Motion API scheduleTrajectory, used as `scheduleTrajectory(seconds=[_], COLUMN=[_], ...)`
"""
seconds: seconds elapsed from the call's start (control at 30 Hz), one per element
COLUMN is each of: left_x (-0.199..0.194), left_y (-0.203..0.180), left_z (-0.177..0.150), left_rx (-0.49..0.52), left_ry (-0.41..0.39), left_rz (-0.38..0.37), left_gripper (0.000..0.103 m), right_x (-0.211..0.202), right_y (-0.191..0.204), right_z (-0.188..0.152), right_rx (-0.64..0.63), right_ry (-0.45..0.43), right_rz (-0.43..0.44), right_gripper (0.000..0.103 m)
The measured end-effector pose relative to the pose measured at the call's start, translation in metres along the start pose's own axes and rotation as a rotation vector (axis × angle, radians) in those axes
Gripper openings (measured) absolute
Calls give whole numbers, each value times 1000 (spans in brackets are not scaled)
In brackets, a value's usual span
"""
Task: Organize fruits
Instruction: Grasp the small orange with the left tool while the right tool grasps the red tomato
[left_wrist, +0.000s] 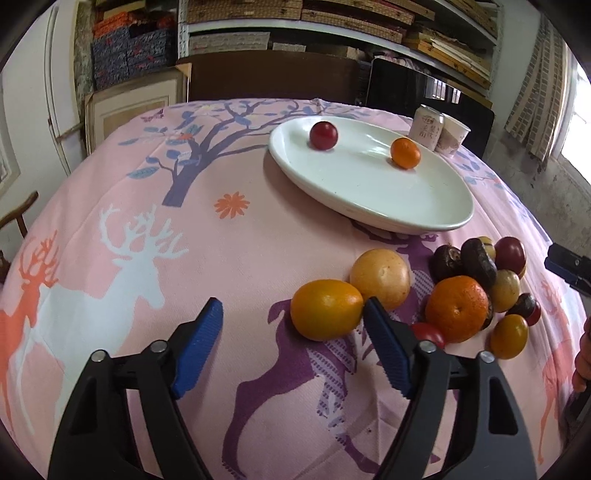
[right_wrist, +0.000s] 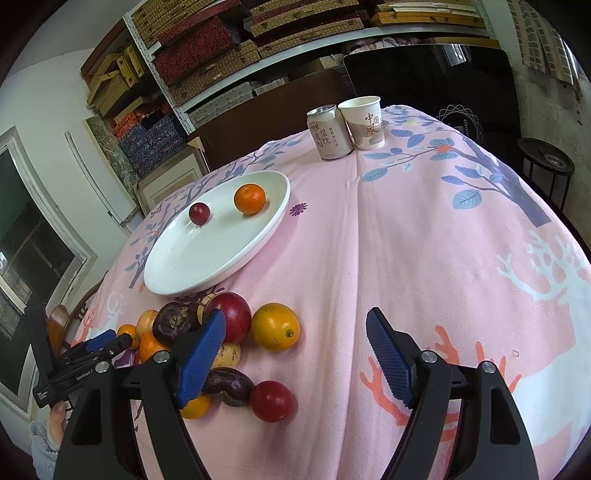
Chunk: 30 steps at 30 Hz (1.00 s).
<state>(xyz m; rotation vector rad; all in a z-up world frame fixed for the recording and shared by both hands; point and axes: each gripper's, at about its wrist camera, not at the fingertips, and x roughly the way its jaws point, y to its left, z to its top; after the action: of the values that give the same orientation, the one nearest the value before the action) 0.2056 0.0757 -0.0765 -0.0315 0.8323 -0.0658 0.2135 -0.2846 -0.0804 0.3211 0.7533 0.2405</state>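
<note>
Presently, fruit is being moved from a loose heap to the white plate (left_wrist: 369, 192).

Two pieces are already set on the plate, a red plum (left_wrist: 323, 135) and a small mandarin (left_wrist: 405, 152), spaced apart, presumably to start a tidy layout. The remaining pile (left_wrist: 476, 288) is left on the pink tablecloth (left_wrist: 240, 258), just near of the plate. The left gripper (left_wrist: 293, 308) is held wide apart and empty, its right finger beside a yellow-orange fruit (left_wrist: 325, 309); contact cannot be confirmed. The right gripper (right_wrist: 295, 325) is likewise spread, nothing clamped.
</note>
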Motion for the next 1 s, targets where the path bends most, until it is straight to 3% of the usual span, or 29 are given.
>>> scheduleTrajectory(seconds=[0.13, 0.23, 0.3, 0.47, 0.77, 0.87, 0.93, 1.0], left_x=[0, 5, 9, 15, 15, 17, 18, 18], left_y=[-7, -10, -8, -7, -3, -3, -2, -2], left_z=[0, 1, 2, 4, 11, 11, 11, 11], left_rx=[29, 29, 12, -8, -21, -24, -26, -28], left_ry=[5, 21, 35, 46, 13, 21, 26, 28], left_rz=[-41, -89, -117, -156, -124, -135, -144, -151], left_gripper=[62, 62, 51, 49, 49, 49, 48, 48], right_x=[1, 2, 2, 2, 8, 11, 12, 10], right_y=[1, 3, 4, 6, 26, 30, 26, 22], right_z=[-1, -2, -3, -6, -39, -44, -44, -44], right_rx=[-10, -23, -27, -37, -176, -203, -184, -161], right_ry=[7, 10, 10, 21, 111, 132, 136, 136], right_rz=[-4, -6, -6, -6, -70, -88, -81, -59], right_gripper=[79, 79, 79, 79, 79, 71, 54, 46])
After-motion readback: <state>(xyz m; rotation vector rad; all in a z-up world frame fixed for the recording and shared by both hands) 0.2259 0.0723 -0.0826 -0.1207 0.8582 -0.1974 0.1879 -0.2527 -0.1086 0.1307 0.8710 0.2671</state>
